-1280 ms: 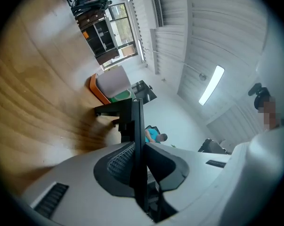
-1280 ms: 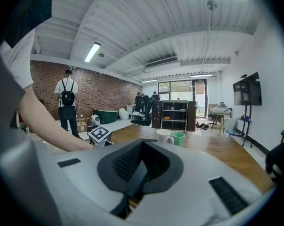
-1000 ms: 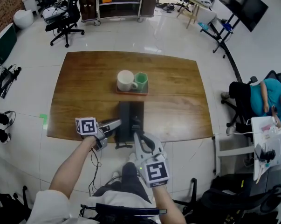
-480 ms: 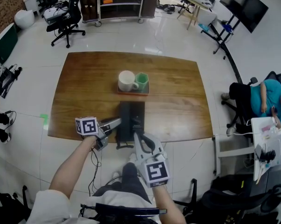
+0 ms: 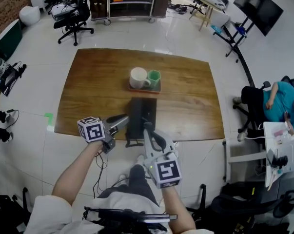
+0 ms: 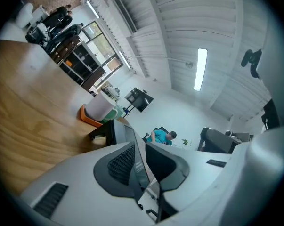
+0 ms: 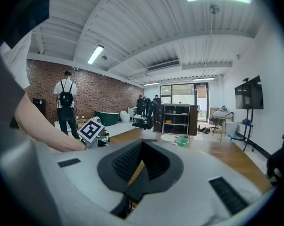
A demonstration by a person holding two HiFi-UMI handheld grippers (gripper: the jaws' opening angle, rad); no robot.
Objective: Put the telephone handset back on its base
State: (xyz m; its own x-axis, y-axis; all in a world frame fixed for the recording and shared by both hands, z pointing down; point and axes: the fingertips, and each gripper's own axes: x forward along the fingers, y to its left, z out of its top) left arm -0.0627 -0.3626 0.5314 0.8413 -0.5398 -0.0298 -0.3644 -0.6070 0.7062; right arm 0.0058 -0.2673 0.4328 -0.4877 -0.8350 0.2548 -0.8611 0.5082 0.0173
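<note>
The black telephone lies at the near edge of the wooden table, its cord hanging off the front. I cannot tell the handset apart from the base. My left gripper points at the phone's near left side. Its jaws have just been closing. A narrow slit remains between the pads, and only the phone's body shows beyond, with nothing dark between them. My right gripper hovers at the phone's near right corner, its pads meeting at the tips with nothing held.
A white mug and a green cup stand on an orange tray just behind the phone. Office chairs, shelves and a seated person surround the table.
The left gripper has risen a little and rolled, so its marker cube shows a different tilt. The right gripper has lifted slightly. The phone has not shifted on the table.
</note>
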